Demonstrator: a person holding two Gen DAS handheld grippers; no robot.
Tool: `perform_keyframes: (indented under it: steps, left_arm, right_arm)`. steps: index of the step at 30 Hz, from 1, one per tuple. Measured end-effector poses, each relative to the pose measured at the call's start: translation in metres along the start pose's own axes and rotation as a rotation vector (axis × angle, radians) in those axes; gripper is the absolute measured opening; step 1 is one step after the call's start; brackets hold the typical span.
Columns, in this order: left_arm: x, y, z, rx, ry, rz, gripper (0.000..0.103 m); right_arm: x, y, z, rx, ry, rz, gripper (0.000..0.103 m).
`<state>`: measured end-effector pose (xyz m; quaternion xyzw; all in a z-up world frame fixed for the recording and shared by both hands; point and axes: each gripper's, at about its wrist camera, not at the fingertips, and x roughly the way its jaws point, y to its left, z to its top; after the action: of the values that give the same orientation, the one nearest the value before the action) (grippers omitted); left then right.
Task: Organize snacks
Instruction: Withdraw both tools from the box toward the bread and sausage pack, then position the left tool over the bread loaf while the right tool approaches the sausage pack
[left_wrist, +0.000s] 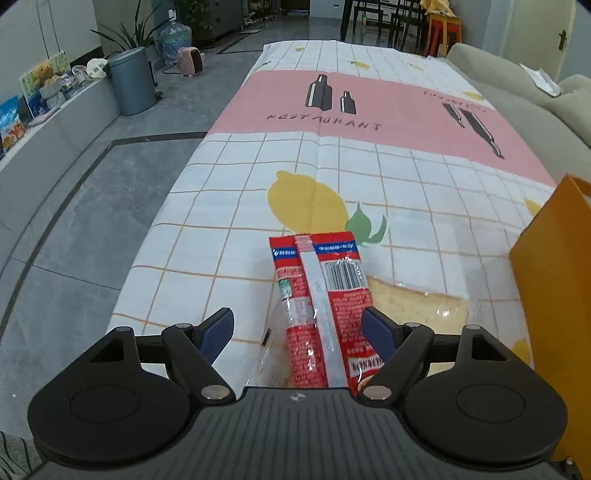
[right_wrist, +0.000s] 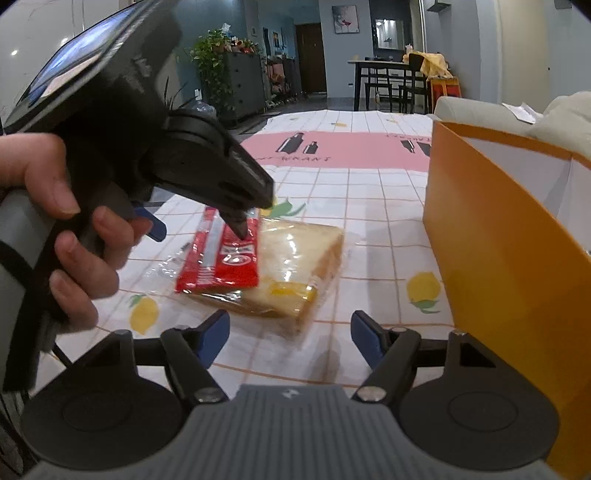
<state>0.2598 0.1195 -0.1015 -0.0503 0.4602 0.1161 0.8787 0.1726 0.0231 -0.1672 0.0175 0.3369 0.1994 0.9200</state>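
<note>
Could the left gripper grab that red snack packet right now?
Probably yes. The left gripper is open with the red packet already between its fingers, lying on top of the wrapped bread, with nothing covering it.

The left gripper, held in a hand, tilts down, jaws wide. The right gripper gapes too, nothing between its pads.

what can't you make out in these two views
- Orange box contents: right wrist view, its near wall hides the inside; left wrist view's edge cuts off the box.
- Red packet print: too small in both views.
- Sandwich underside and left end: right wrist view, covered by the packet.
- Left tool fingers on the packet or not: cannot tell.
</note>
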Motion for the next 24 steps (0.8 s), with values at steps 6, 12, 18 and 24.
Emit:
perform_keyframes:
  steps: [6,12,18,24]
  left_arm:
    - [0.005,0.006,0.002,0.013,-0.002,-0.045,0.089]
    - [-0.002,0.021,0.004,0.043,-0.011,0.044,0.073]
    - [0.008,0.044,-0.002,0.021,0.070,0.139,0.073]
    - [-0.008,0.066,0.001,-0.089,0.066,0.097,0.063]
  right_arm:
    - [0.002,-0.012,-0.002,-0.019,-0.016,0.070,0.032]
    - [0.000,-0.009,-0.002,-0.081,-0.015,0.039,0.008]
    - [-0.001,-0.018,-0.005,-0.070,0.015,0.036,0.002]
    - [-0.009,-0.019,-0.006,-0.086,0.014,0.035,0.000]
